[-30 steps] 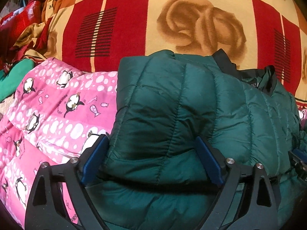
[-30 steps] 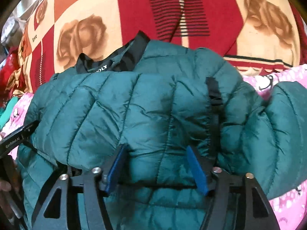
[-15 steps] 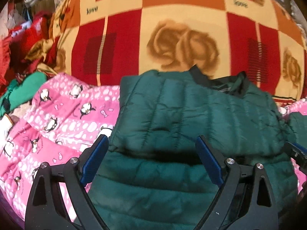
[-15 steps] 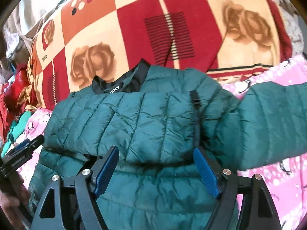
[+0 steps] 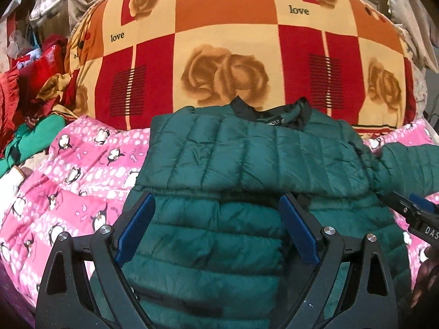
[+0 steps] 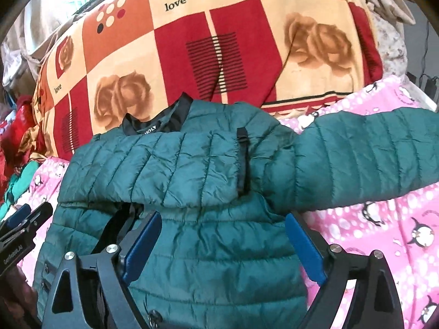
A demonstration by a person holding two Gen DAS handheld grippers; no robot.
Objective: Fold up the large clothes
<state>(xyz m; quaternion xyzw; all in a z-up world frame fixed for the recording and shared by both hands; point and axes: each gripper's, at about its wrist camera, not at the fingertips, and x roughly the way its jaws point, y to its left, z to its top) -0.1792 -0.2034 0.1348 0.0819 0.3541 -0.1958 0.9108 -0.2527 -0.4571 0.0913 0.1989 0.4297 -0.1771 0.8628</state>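
Observation:
A dark green quilted puffer jacket (image 5: 247, 159) lies on a pink penguin-print blanket (image 5: 68, 181), collar (image 5: 274, 115) at the far side. One sleeve is folded across the chest; the other sleeve (image 6: 370, 164) stretches out to the right. My left gripper (image 5: 216, 224) is open and empty, hovering over the jacket's lower body. My right gripper (image 6: 223, 238) is open and empty, also above the lower body (image 6: 219, 252). Each gripper's tip shows at the edge of the other's view.
A large cushion with red, orange and cream squares, roses and "love" print (image 5: 233, 54) rises behind the jacket. Red and green clothes (image 5: 27, 109) are piled at the left. The pink blanket also shows at the right (image 6: 384, 233).
Both grippers have pulled back and up from the jacket, which now looks smaller and farther. The folded sleeve stays across the chest. Both jaws remain open.

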